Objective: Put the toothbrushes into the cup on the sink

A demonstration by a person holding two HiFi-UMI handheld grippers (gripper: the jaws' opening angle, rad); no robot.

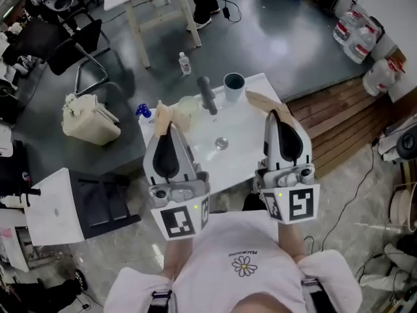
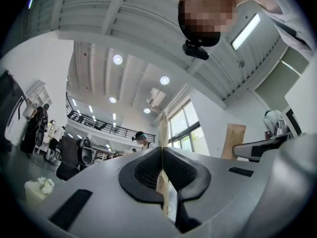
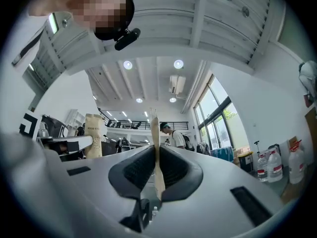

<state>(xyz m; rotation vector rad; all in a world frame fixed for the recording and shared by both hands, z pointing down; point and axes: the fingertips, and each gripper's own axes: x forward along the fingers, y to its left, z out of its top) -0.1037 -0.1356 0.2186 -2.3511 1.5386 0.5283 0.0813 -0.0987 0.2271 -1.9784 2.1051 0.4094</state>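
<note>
Overhead, the left gripper (image 1: 164,119) and right gripper (image 1: 277,113) hang over the white sink (image 1: 251,126), with open basin between them and the cup (image 1: 234,83) on its far rim, beside the faucet (image 1: 207,95). Left gripper view: jaws pinched on a tan toothbrush packet (image 2: 162,128). Right gripper view: jaws pinched on a second packet (image 3: 154,128) (the other packet's print is too small to read).

The head camera looks steeply down on the white rectangular sink top (image 1: 251,119). Each gripper camera sits close behind its jaws, tilted up at the white beamed ceiling (image 2: 124,14), seen by both.
</note>
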